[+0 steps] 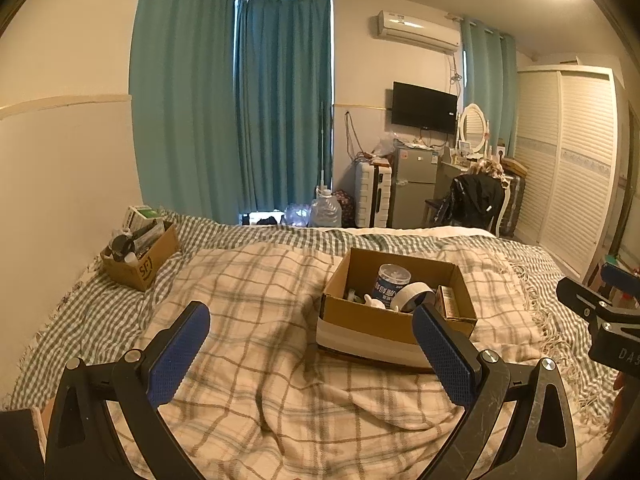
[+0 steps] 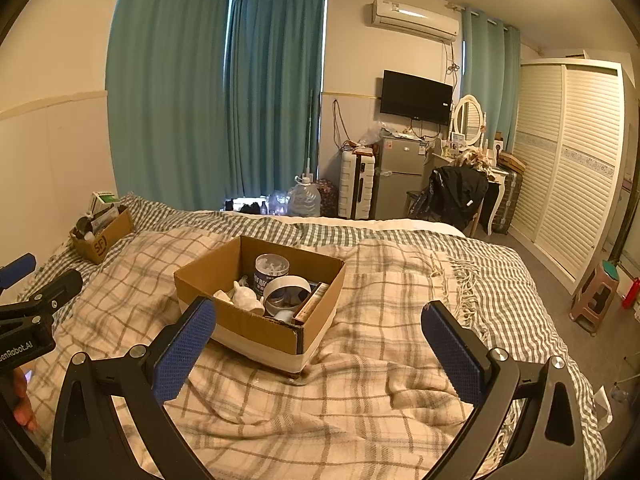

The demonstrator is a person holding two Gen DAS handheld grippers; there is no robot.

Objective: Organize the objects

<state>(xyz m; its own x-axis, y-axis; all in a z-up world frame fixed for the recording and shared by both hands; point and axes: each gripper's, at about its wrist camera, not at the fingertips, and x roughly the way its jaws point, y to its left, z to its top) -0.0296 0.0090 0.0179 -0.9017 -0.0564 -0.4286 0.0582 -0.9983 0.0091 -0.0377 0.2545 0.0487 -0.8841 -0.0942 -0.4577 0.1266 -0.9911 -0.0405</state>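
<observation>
Hovering over the plaid blanket (image 2: pixel 340 392) on the bed, both tools are spread wide and carrying nothing: the left tool (image 1: pixel 310 346) and the right tool (image 2: pixel 320 344). A cardboard box (image 2: pixel 256 324) is sitting between them, holding a jar (image 2: pixel 271 272), a tape roll (image 2: pixel 286 294) and a white figure (image 2: pixel 246 296); a second box (image 1: pixel 140 262) is lying well apart by the wall. Which stage of sorting this is, the scene is not settling. Rumpled folds are crowding the near box's base.

Right gripper (image 2: pixel 318 330) hovers wide open over the plaid blanket (image 2: pixel 360 380); cardboard box (image 2: pixel 256 326) of small items just ahead; left gripper (image 2: pixel 28 280) at the left edge
</observation>
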